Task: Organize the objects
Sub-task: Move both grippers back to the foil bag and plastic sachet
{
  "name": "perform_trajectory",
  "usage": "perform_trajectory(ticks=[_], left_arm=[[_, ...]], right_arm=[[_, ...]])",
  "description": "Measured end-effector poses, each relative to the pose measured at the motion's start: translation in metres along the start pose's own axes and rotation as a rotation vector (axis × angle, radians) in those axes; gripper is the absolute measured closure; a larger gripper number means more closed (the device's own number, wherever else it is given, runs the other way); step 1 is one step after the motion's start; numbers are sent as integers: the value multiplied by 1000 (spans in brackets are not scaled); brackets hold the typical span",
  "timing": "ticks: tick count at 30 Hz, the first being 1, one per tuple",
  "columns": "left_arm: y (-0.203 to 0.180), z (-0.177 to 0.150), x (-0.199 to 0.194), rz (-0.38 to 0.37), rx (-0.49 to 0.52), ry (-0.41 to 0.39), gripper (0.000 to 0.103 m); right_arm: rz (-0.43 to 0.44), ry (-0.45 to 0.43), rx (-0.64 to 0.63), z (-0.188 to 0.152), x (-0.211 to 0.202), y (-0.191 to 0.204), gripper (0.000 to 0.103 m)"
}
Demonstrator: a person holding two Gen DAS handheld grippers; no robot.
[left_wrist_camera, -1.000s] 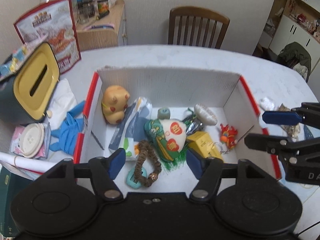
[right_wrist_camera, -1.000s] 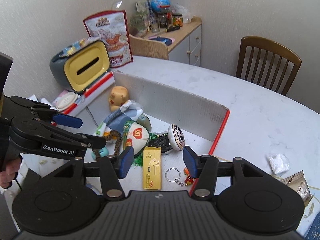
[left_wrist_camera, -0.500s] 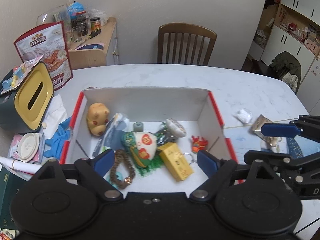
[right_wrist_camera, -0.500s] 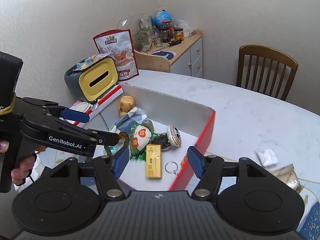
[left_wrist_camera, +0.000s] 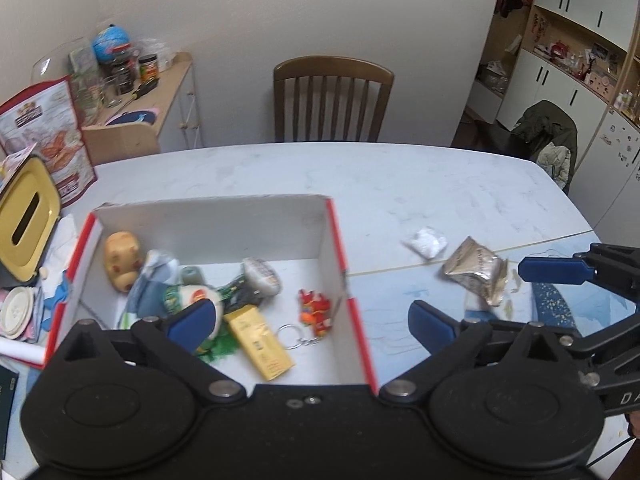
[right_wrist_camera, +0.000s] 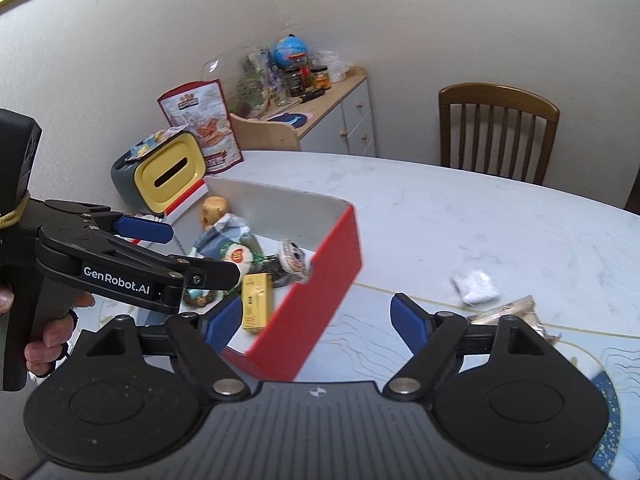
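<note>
Both tongs wide open, empty, above cluttered box (left_wrist_camera: pixel 344 264)

Crinkled foil packet (left_wrist_camera: pixel 476 270) outside: probably light, slippery; best pinched at flat edge; left gripper (left_wrist_camera: pixel 310 320), right gripper (right_wrist_camera: pixel 316 316).

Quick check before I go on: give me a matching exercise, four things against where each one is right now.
Things:
1. yellow carton
2. white packet
3. tissue box
4. chair

Places:
A. behind the table's far edge
B. on the table, right of the box
C. lying inside the box
D. on the table, left of the box

Pairs: 1-C, 2-B, 3-D, 4-A
</note>
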State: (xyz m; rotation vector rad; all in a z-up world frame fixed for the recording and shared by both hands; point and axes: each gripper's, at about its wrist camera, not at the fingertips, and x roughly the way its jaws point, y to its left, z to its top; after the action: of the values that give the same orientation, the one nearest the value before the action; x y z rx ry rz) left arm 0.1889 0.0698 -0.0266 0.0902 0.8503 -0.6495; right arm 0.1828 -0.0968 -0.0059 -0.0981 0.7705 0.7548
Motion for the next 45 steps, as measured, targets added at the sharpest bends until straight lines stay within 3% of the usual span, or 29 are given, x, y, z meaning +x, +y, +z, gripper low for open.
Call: perform_trajectory(ticks=[11, 22, 31, 45], left_arm=[[-62, 15, 23, -39, 1, -31, 1], [-109, 34, 73, -37, -25, 11, 1], [-124, 49, 127, -1, -81, 55, 1], [-132, 71, 214, -5, -190, 209, 1]], right_arm=[[-48, -28, 51, -14, -20, -62, 19], [-113, -4, 37, -29, -17, -124, 19], [-128, 27, 3, -34, 12, -161, 19], [-94, 95, -60, -38, 72, -196, 19]])
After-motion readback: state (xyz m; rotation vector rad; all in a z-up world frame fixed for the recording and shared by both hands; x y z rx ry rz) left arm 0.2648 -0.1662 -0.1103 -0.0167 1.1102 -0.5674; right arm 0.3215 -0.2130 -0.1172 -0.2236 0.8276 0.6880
